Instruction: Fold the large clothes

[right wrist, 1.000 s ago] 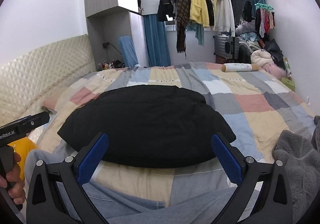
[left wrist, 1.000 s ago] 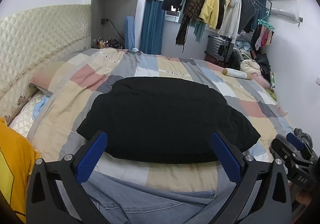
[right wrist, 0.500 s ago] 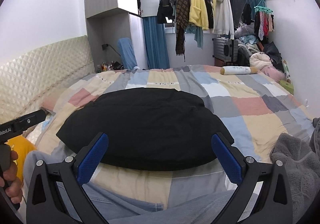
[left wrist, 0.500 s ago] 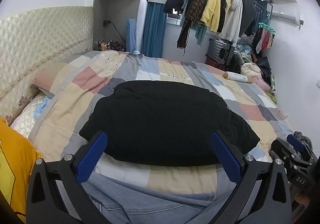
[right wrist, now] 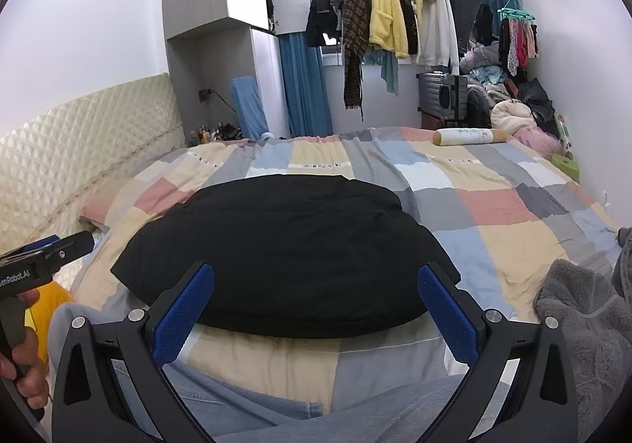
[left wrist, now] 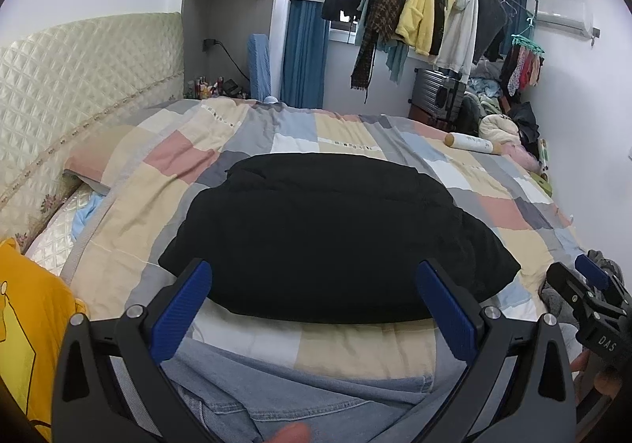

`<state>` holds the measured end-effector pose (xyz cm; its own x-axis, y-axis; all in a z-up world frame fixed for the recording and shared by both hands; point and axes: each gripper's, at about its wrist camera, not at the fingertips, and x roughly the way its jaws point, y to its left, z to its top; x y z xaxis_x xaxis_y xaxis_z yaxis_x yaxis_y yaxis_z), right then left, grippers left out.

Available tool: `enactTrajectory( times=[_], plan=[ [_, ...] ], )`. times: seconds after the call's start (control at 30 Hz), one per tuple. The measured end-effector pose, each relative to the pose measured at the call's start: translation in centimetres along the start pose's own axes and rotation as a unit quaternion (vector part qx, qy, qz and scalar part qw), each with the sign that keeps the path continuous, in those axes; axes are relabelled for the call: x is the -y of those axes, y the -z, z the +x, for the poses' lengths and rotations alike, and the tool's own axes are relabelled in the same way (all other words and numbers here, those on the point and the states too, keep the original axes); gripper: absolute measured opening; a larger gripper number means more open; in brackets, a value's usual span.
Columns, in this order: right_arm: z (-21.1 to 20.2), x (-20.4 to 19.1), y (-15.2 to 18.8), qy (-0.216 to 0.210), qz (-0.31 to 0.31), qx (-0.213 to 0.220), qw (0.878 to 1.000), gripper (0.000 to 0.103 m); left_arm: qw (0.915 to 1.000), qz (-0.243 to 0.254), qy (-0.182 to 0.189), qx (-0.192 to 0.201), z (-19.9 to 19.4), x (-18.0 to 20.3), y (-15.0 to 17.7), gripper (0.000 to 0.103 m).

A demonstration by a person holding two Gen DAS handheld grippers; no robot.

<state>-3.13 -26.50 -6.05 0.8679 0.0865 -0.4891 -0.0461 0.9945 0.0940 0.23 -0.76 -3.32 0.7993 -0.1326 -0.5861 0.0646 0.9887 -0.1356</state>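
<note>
A folded black garment (left wrist: 335, 237) lies flat on the patchwork bed cover (left wrist: 189, 154); it also shows in the right wrist view (right wrist: 288, 249). My left gripper (left wrist: 316, 285) is open and empty, held above the garment's near edge, apart from it. My right gripper (right wrist: 316, 289) is open and empty too, at the same near edge. The right gripper shows at the right of the left wrist view (left wrist: 592, 297). The left gripper shows at the left edge of the right wrist view (right wrist: 43, 257), held by a hand.
Blue denim (left wrist: 300, 395) lies under both grippers at the bed's near edge. A yellow garment (left wrist: 23, 332) lies at the left, a grey fleece (right wrist: 584, 316) at the right. A padded headboard (left wrist: 79, 87) stands left. A rolled bolster (right wrist: 466, 137) and hanging clothes (right wrist: 395, 20) are far back.
Both grippers have tilted up slightly, so the garment sits a little lower in each view. The garment has not moved. Both stay open.
</note>
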Motion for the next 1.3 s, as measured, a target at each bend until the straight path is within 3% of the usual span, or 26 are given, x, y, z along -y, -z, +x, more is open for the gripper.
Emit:
enactTrajectory(
  times=[1.3],
  plan=[
    [0.0, -0.4, 0.5, 0.003, 0.006, 0.003, 1.000, 0.103, 1.0000, 0.006, -0.006, 0.004, -0.8, 0.3, -0.4, 0.103]
  ],
)
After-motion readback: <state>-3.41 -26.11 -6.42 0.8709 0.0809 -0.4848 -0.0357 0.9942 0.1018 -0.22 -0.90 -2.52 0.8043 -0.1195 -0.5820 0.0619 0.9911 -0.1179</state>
